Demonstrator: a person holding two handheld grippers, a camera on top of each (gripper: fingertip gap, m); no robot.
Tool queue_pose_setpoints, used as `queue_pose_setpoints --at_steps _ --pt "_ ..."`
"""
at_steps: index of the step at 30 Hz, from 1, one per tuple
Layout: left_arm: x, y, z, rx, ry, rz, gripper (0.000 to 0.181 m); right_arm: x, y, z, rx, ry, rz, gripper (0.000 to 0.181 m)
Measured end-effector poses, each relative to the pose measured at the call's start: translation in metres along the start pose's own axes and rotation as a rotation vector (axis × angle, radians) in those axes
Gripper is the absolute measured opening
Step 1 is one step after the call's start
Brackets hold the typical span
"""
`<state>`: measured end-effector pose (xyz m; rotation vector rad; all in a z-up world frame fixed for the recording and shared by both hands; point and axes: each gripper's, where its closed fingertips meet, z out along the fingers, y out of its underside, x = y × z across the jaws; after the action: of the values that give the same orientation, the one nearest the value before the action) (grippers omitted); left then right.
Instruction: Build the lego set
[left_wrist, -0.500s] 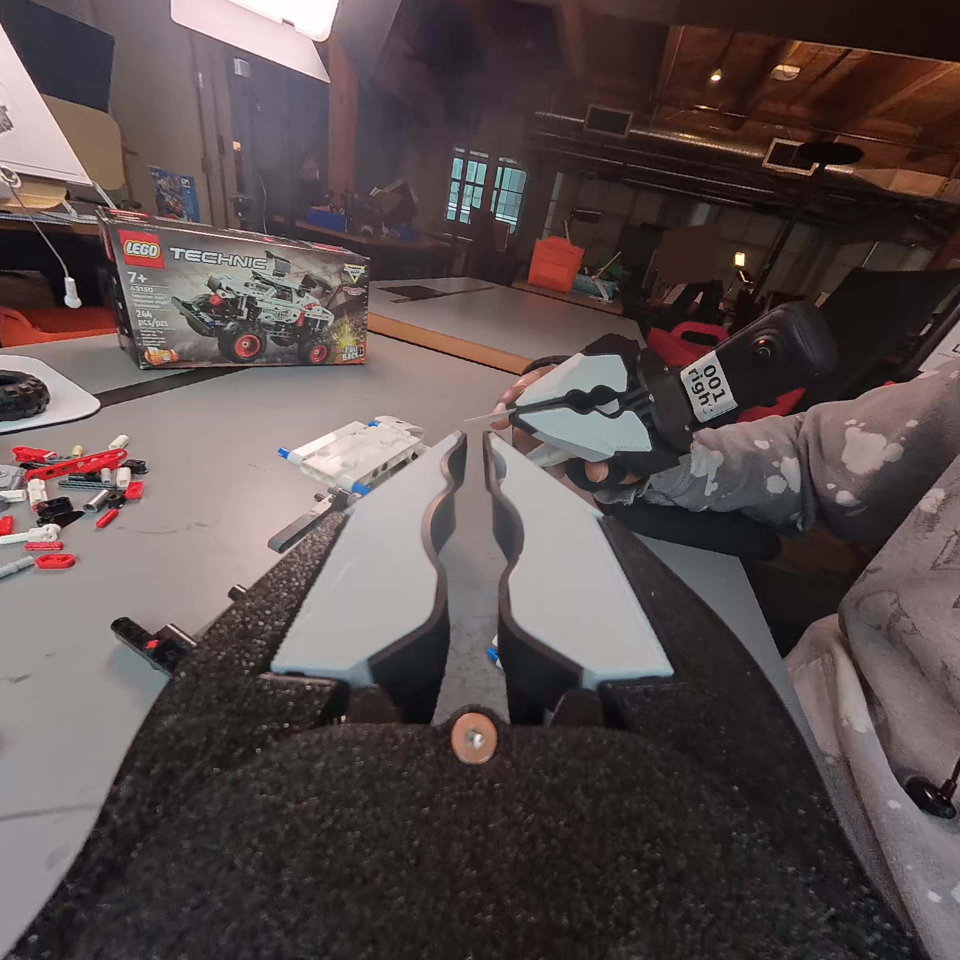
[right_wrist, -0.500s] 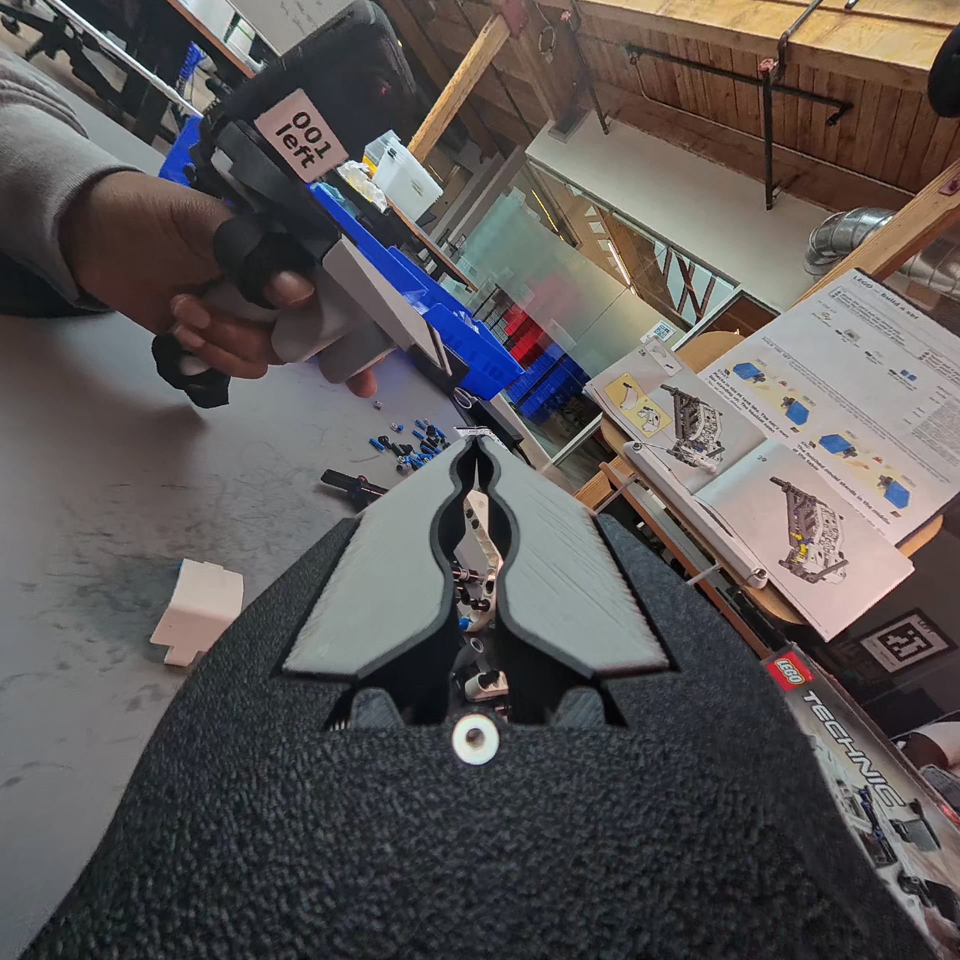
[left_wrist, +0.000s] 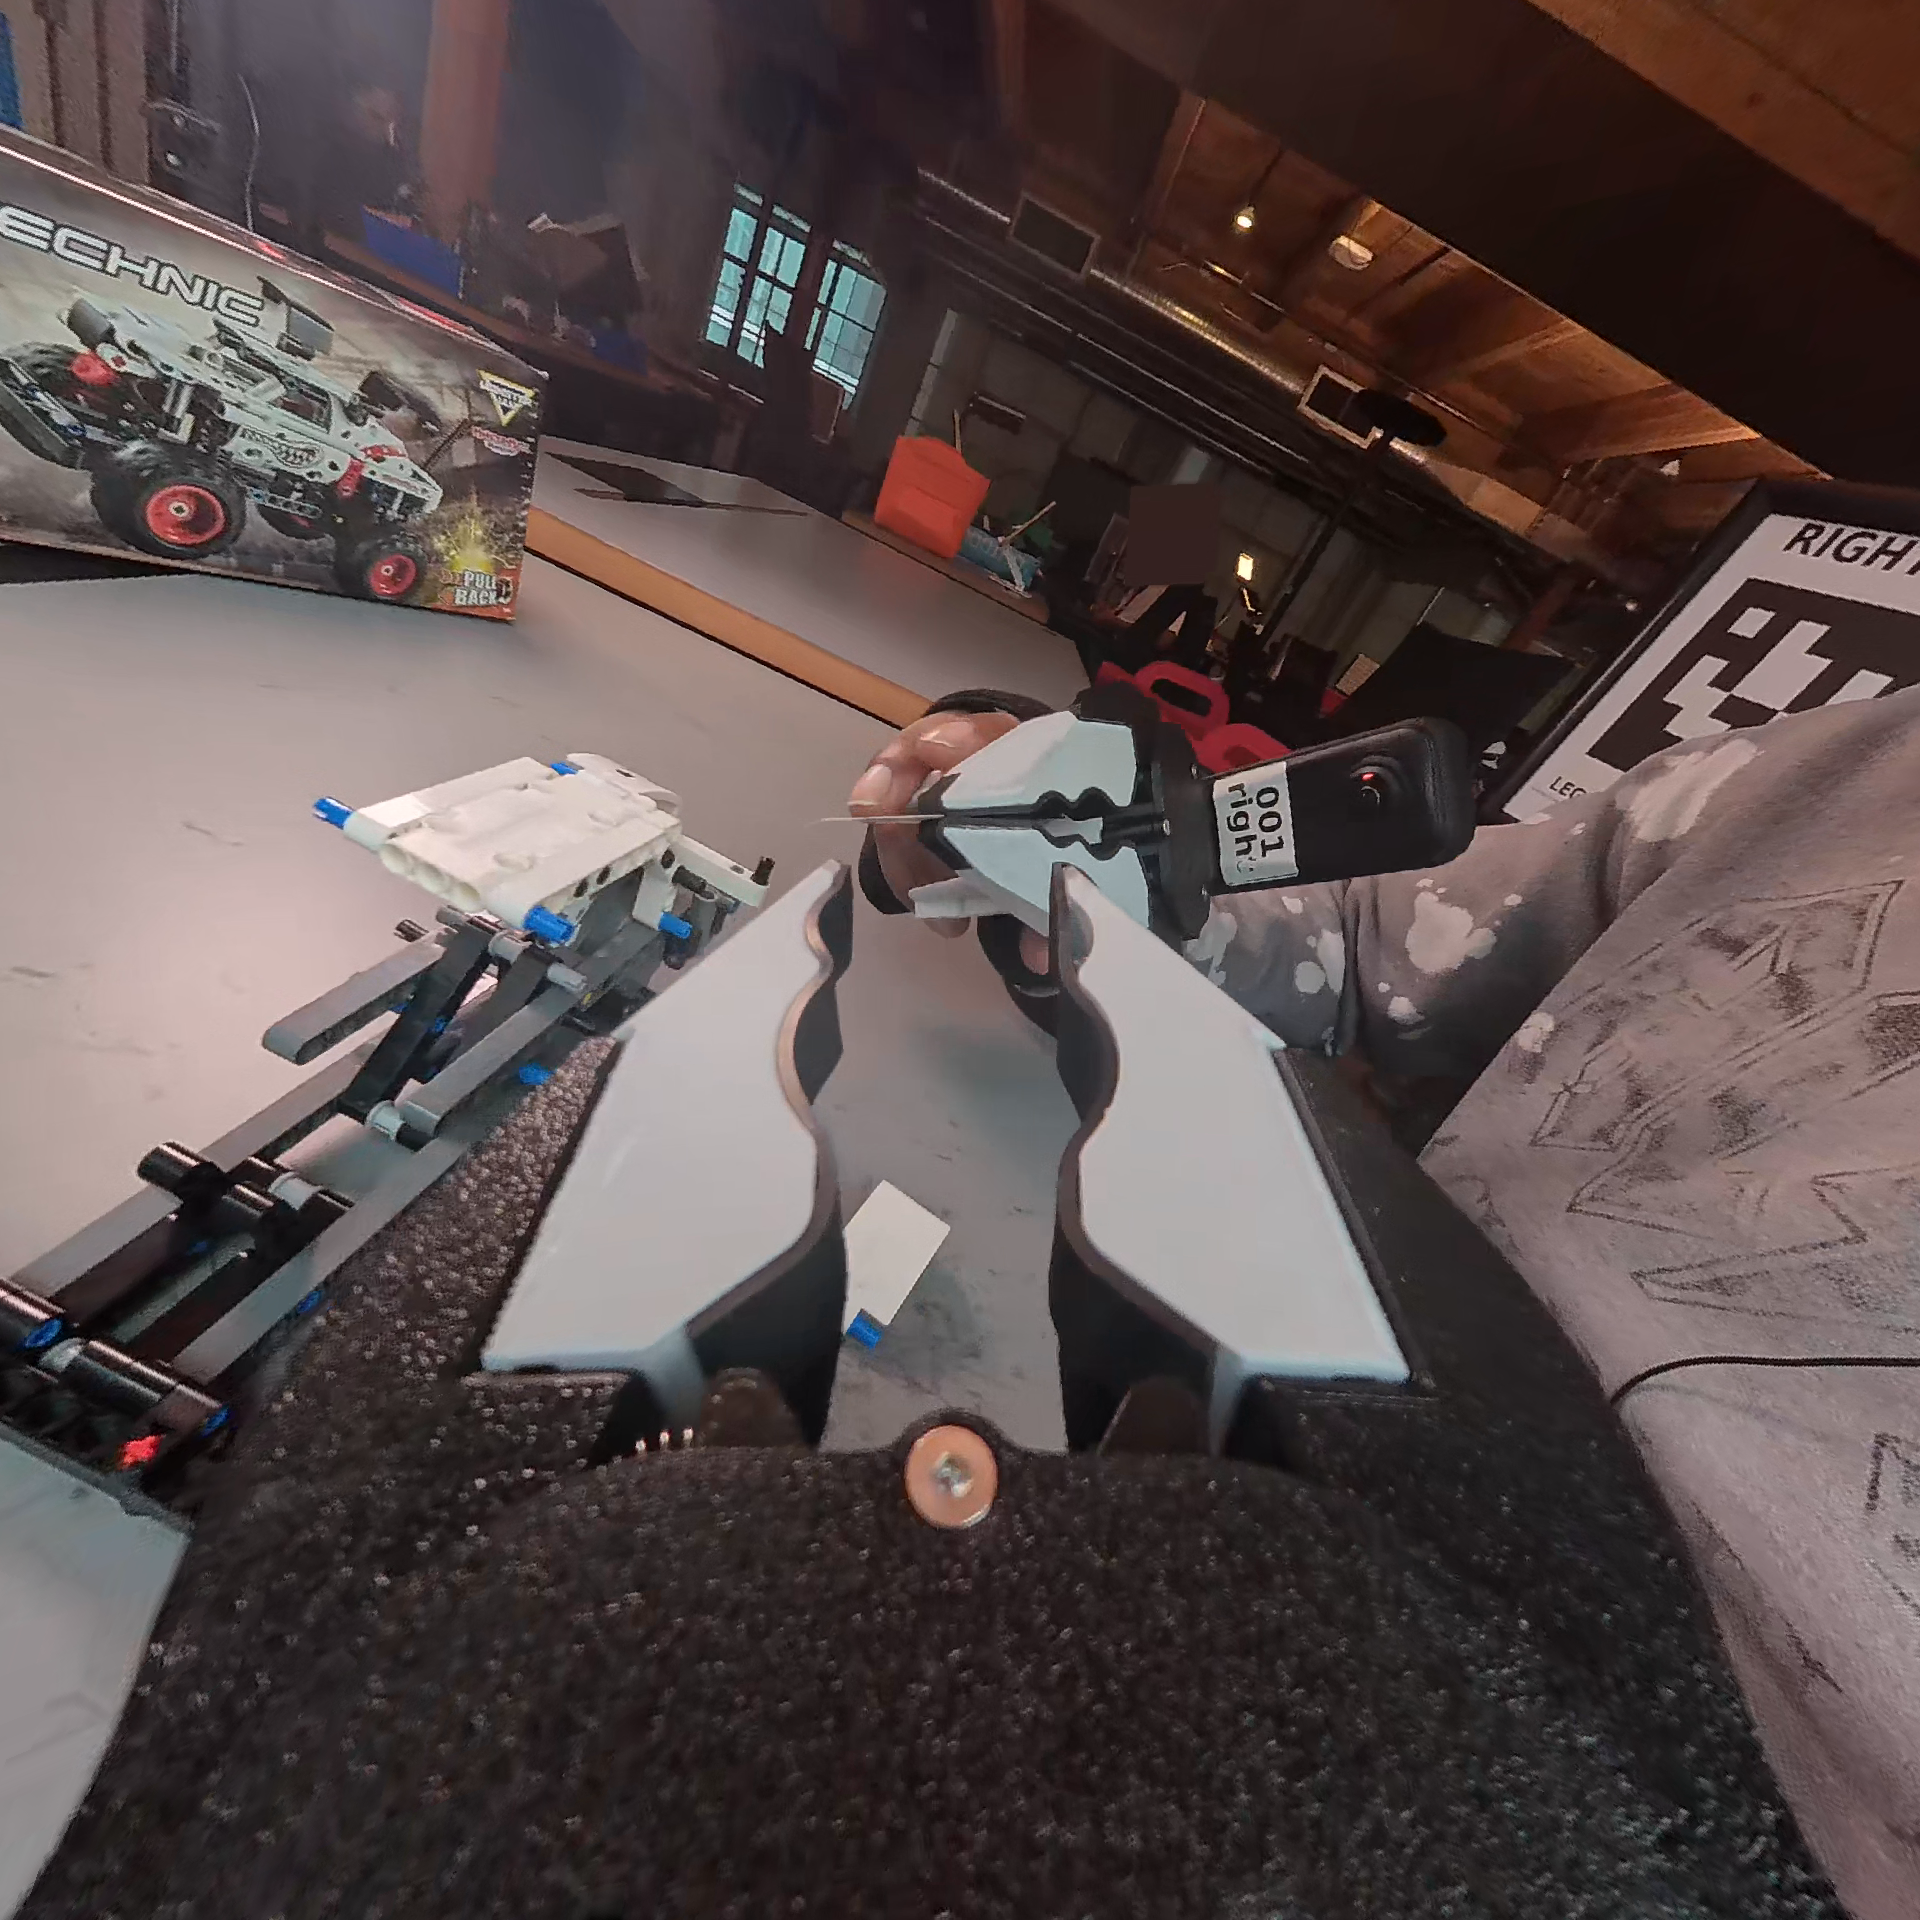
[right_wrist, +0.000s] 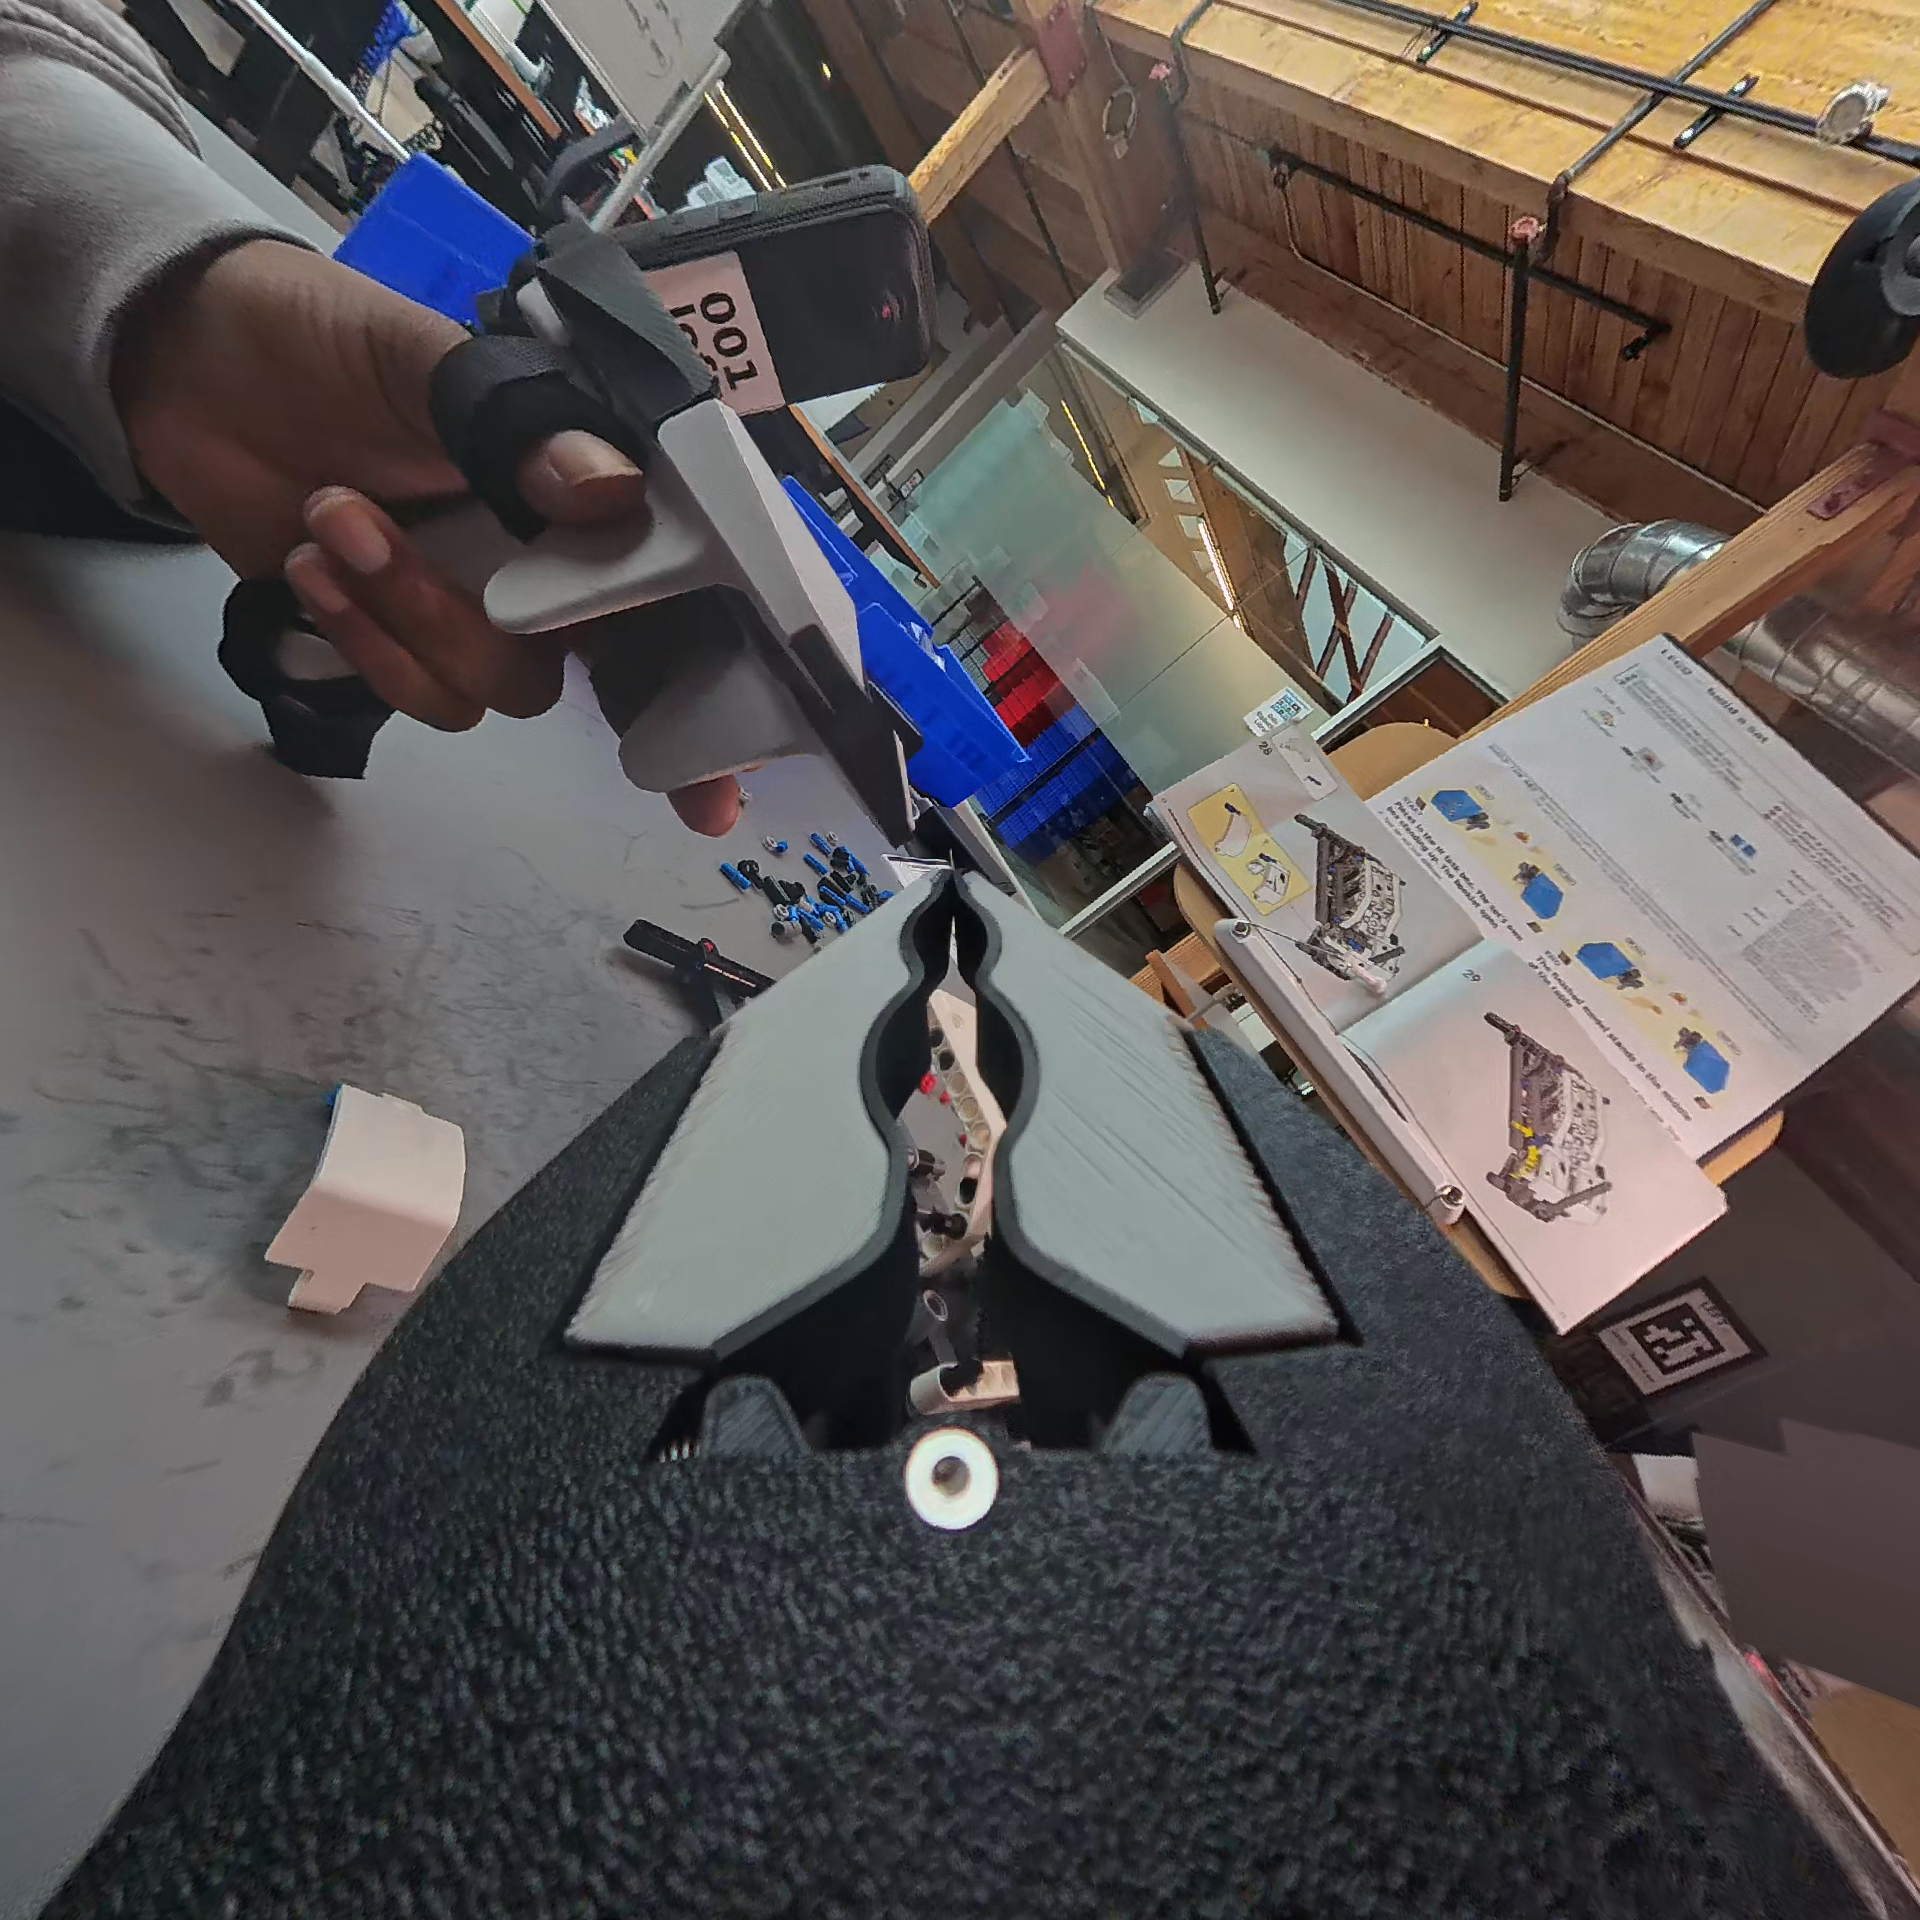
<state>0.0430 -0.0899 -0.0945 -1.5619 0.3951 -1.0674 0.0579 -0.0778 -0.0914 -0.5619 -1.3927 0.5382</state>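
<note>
The partly built Lego model (left_wrist: 520, 842), with a white top on grey and black beams, stands on the grey table (left_wrist: 208, 727) left of my left gripper (left_wrist: 951, 883). That gripper is open and empty, low over the table. A white curved panel (left_wrist: 894, 1257) lies on the table between its jaws and also shows in the right wrist view (right_wrist: 374, 1195). My right gripper (right_wrist: 951, 883) is shut on a thin white strip (left_wrist: 868, 821) and held above the table. Part of the model (right_wrist: 961, 1091) shows through its jaws. The left gripper (right_wrist: 883, 790) hangs just beyond it.
The set's box (left_wrist: 260, 436) stands at the back left. An open instruction booklet (right_wrist: 1507, 1039) leans on a stand to the right. Several small blue and black pins (right_wrist: 810, 894) and a black beam (right_wrist: 696, 961) lie on the table. A person's sleeve (left_wrist: 1662, 1039) is at the right. My two grippers' fingertips are within a few centimetres of each other. The black beam (right_wrist: 696, 961) sits 15 cm or so from the ends of my left fingers.
My left gripper has opened wide, dropped lower and moved nearer the model. The right gripper still holds the thin strip.
</note>
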Motion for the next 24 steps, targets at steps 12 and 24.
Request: queue_pose_setpoints --at_steps 12,24 --pt "0.003 -0.003 -0.002 0.054 0.126 -0.235 0.024 -0.013 -0.018 -0.004 0.030 0.073 -0.481 0.000" --pt "0.010 -0.001 -0.001 0.064 0.247 -0.400 0.020 -0.023 -0.024 -0.003 0.050 0.058 -0.517 0.000"
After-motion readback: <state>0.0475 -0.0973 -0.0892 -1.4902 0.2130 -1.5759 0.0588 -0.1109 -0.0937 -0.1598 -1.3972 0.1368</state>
